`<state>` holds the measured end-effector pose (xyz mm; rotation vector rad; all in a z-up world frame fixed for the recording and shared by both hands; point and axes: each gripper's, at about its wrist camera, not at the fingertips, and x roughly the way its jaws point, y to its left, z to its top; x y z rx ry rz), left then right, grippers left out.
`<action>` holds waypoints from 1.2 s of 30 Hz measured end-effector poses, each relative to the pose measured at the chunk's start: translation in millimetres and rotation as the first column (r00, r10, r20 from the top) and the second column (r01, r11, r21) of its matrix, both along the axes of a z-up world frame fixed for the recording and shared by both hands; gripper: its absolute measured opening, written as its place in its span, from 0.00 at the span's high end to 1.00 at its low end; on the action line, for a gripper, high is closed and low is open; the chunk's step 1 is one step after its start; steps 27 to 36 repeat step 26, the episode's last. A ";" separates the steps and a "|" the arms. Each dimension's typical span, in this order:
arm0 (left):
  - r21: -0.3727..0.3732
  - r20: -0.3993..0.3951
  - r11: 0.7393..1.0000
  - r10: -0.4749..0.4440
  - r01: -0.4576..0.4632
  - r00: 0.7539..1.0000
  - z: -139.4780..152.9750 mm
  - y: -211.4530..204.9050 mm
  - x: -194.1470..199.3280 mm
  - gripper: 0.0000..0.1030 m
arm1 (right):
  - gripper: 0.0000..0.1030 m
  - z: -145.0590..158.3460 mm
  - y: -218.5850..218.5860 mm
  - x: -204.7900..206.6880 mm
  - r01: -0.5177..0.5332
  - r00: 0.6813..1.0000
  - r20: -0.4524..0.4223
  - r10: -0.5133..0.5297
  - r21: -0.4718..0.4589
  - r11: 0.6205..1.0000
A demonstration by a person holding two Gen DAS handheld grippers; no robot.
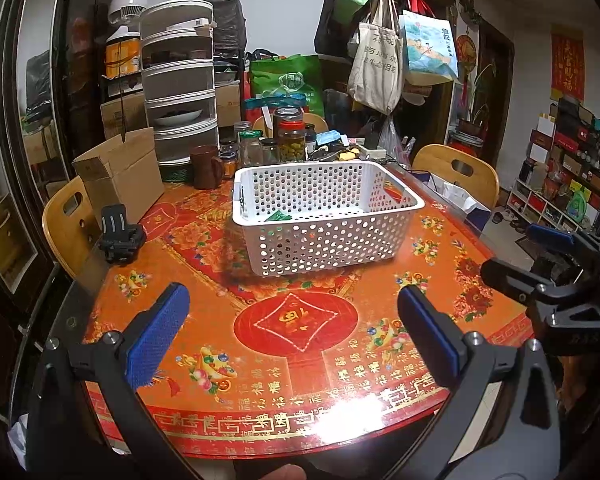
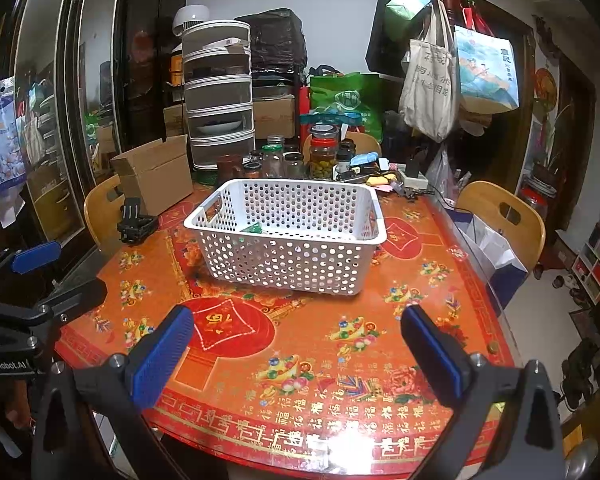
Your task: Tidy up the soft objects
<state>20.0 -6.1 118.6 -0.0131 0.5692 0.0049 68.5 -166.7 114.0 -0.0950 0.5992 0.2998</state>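
My left gripper point(image 1: 292, 332) and right gripper point(image 2: 296, 350) hover with fingers spread and empty; the white perforated basket point(image 1: 328, 236), long axis crosswise, sits dead ahead, a green item point(image 1: 278, 216) inside.

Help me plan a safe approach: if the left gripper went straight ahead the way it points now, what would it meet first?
Most likely the white basket: it stands straight ahead of the open left gripper, with only bare tablecloth between. Depth is uncertain.
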 end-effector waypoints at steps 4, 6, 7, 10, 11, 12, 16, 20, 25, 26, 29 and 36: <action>-0.001 -0.002 1.000 -0.002 0.002 1.000 -2.0 -4.3 0.5 0.00 | 0.00 0.0 0.0 0.0 -0.001 1.000 0.000 0.001 0.001 1.000; -0.002 -0.001 1.000 -0.002 0.002 1.000 -1.6 -4.2 0.2 0.00 | 0.00 -0.1 0.0 0.0 0.000 1.000 0.000 0.000 0.000 1.000; -0.001 -0.001 1.000 -0.003 0.003 1.000 -1.6 -4.1 0.2 0.00 | 0.00 -0.1 0.2 -0.1 0.000 1.000 0.000 0.000 0.001 1.000; 0.000 -0.002 1.000 -0.003 0.003 1.000 -2.6 -6.0 0.3 0.00 | 0.00 -0.3 0.4 -0.5 -0.001 1.000 0.001 0.001 0.000 1.000; 0.000 -0.002 1.000 -0.002 0.002 1.000 -1.9 -5.0 0.3 0.00 | 0.00 -0.3 0.3 -0.5 -0.002 1.000 0.001 0.002 0.001 1.000; -0.002 -0.002 1.000 -0.002 0.002 1.000 -1.4 -4.4 0.3 0.00 | 0.00 -0.3 0.1 -0.4 -0.002 1.000 0.000 0.002 0.001 1.000; -0.004 -0.006 1.000 -0.004 0.004 1.000 -4.0 -7.3 1.1 0.00 | 0.00 -0.6 0.2 -0.6 -0.001 1.000 -0.001 0.001 0.001 1.000; -0.008 -0.010 1.000 -0.011 0.011 1.000 -8.9 -7.1 2.1 0.00 | 0.00 -0.7 -0.1 -0.5 -0.002 1.000 -0.001 0.002 0.001 1.000; -0.004 -0.002 1.000 -0.021 0.021 1.000 -9.4 -6.6 1.5 0.00 | 0.00 -1.2 0.4 -0.8 -0.003 1.000 -0.002 0.003 0.000 1.000; -0.003 -0.002 1.000 -0.020 0.020 1.000 -8.0 -5.5 1.3 0.00 | 0.00 -1.3 0.3 -0.9 -0.003 1.000 -0.003 0.003 0.001 1.000; -0.003 -0.002 1.000 -0.020 0.020 1.000 -8.0 -5.5 1.3 0.00 | 0.00 -1.3 0.3 -0.9 -0.003 1.000 -0.003 0.003 0.001 1.000; -0.003 -0.002 1.000 -0.020 0.020 1.000 -8.0 -5.5 1.3 0.00 | 0.00 -1.3 0.3 -0.9 -0.003 1.000 -0.003 0.003 0.001 1.000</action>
